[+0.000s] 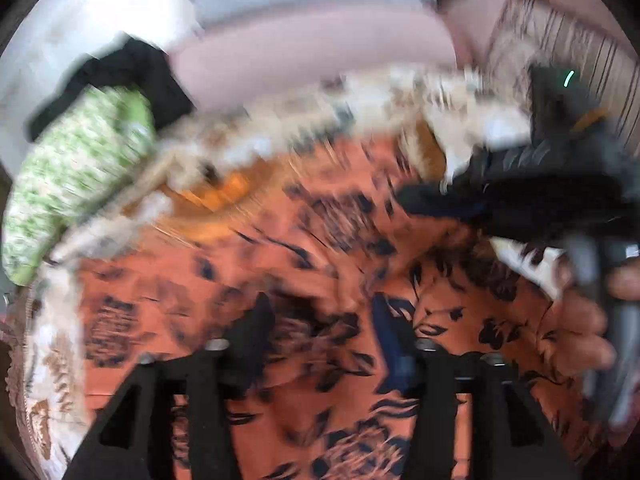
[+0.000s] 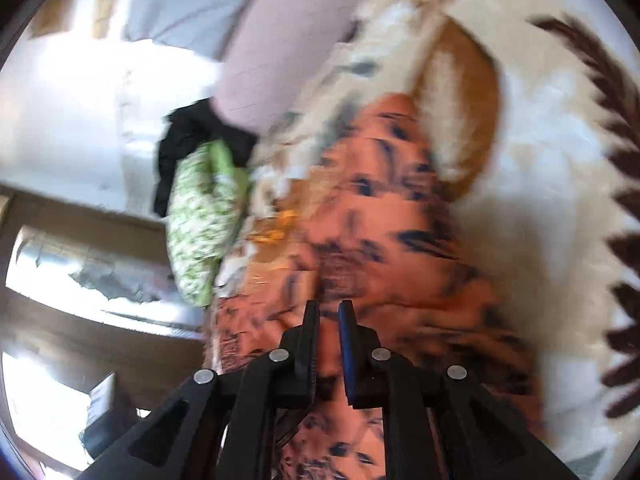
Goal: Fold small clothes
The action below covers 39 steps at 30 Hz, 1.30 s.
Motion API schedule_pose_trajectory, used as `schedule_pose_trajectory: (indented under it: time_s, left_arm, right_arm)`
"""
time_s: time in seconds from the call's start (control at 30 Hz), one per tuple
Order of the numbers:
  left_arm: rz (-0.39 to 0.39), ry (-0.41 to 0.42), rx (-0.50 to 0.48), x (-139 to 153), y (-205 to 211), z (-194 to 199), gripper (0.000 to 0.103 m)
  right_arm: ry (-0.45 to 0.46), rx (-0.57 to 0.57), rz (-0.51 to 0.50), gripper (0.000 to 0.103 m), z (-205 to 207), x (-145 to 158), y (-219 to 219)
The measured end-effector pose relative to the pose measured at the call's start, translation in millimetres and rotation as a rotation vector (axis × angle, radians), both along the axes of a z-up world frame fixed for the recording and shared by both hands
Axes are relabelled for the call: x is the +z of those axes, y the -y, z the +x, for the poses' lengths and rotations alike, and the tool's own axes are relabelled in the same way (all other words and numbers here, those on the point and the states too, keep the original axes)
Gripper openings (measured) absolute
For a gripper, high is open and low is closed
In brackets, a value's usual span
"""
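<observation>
An orange garment with a dark floral print (image 1: 256, 280) lies spread on a patterned bedspread (image 1: 280, 132). My left gripper (image 1: 320, 312) hovers just over it with its jaws wide apart and nothing between them. The right gripper and the hand holding it (image 1: 580, 208) show at the right of the left wrist view, over the garment's edge. In the right wrist view my right gripper (image 2: 329, 312) has its jaws nearly together with the orange garment (image 2: 384, 240) pinched between them. Both views are motion-blurred.
A folded green-and-white garment (image 1: 80, 172) lies on a black one (image 1: 132, 72) at the bed's far left; both show in the right wrist view (image 2: 200, 220). A pink pillow (image 1: 312, 48) lies behind. The bed edge and floor (image 2: 80, 280) are left.
</observation>
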<state>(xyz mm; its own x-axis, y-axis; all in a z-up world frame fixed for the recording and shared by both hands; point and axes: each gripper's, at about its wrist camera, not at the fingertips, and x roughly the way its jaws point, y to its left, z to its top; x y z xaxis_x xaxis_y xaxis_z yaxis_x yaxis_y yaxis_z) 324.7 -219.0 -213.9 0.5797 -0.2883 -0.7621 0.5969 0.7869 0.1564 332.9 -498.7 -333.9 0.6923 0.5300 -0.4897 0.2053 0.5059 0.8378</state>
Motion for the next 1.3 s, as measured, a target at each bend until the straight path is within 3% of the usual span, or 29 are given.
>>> schedule_pose_trajectory:
  time_s: [0.03, 0.1, 0.17, 0.23, 0.3, 0.37, 0.4, 0.5, 0.67, 0.8, 0.87, 1.0, 1.03, 1.1, 1.17, 1.27, 1.3]
  left_arm:
    - [-0.036, 0.063, 0.038, 13.5, -17.5, -2.7, 0.08]
    - [-0.094, 0.137, 0.117, 27.5, -50.3, -3.0, 0.08]
    - [-0.101, 0.131, 0.223, 25.7, -81.2, 15.4, 0.08]
    - [-0.091, 0.057, 0.357, 9.3, -114.7, 43.2, 0.08]
    - [-0.131, -0.047, 0.469, -17.3, -146.9, 67.7, 0.08]
    - [-0.143, -0.168, 0.554, -48.6, -168.9, 86.0, 0.08]
    - [-0.128, -0.218, 0.578, -63.0, -172.1, 88.9, 0.08]
    - [-0.119, -0.221, 0.576, -70.9, -177.0, 100.0, 0.08]
    - [-0.172, -0.282, 0.553, -71.9, -191.5, 106.3, 0.08]
    - [-0.204, -0.307, 0.534, -75.7, -203.4, 107.1, 0.08]
    - [-0.193, -0.304, 0.525, -76.4, -202.0, 105.4, 0.08]
    - [-0.176, -0.304, 0.52, -76.6, -199.7, 106.6, 0.08]
    - [-0.177, -0.308, 0.52, -76.7, -200.0, 107.3, 0.08]
    - [-0.168, -0.308, 0.517, -76.0, -199.6, 107.1, 0.08]
    - [-0.143, -0.295, 0.508, -76.3, -196.1, 106.7, 0.08]
    - [-0.095, -0.265, 0.488, -77.2, -189.5, 104.9, 0.081]
    - [-0.089, -0.259, 0.485, -77.7, -188.7, 104.7, 0.081]
  right_arm:
    - [0.025, 0.005, -0.037, 0.012, 0.0, 8.6, -2.8]
    - [0.034, 0.013, -0.144, 0.012, 4.5, 25.6, -16.9]
    - [0.05, 0.052, -0.25, 0.012, 4.8, 42.2, -36.3]
    - [0.08, 0.088, -0.334, 0.014, 1.3, 54.0, -50.1]
    - [0.123, 0.143, -0.419, 0.029, -0.3, 67.0, -74.1]
    - [0.14, 0.194, -0.488, 0.088, -4.2, 73.2, -92.4]
    - [0.177, 0.213, -0.539, 0.09, -7.5, 79.0, -107.7]
    - [0.246, 0.296, -0.706, 0.09, -10.4, 90.9, -151.8]
    - [0.295, 0.483, -1.12, 0.09, -21.1, 91.3, -220.8]
    - [0.294, 0.645, -1.183, 0.089, -9.7, 82.0, -250.2]
    - [0.244, 0.725, -1.193, 0.088, 4.5, 71.8, -259.7]
    - [0.135, 0.832, -1.305, 0.088, 28.9, 45.0, -266.3]
    - [0.119, 0.841, -1.308, 0.085, 33.7, 41.2, -265.1]
    - [0.064, 0.862, -1.281, 0.067, 48.4, 34.9, -260.0]
    - [0.017, 0.833, -1.211, 0.037, 62.8, 35.5, -253.1]
    - [-0.028, 0.735, -1.145, 0.019, 80.4, 40.8, -238.6]
    - [-0.029, 0.677, -1.099, 0.018, 83.3, 46.7, -228.7]
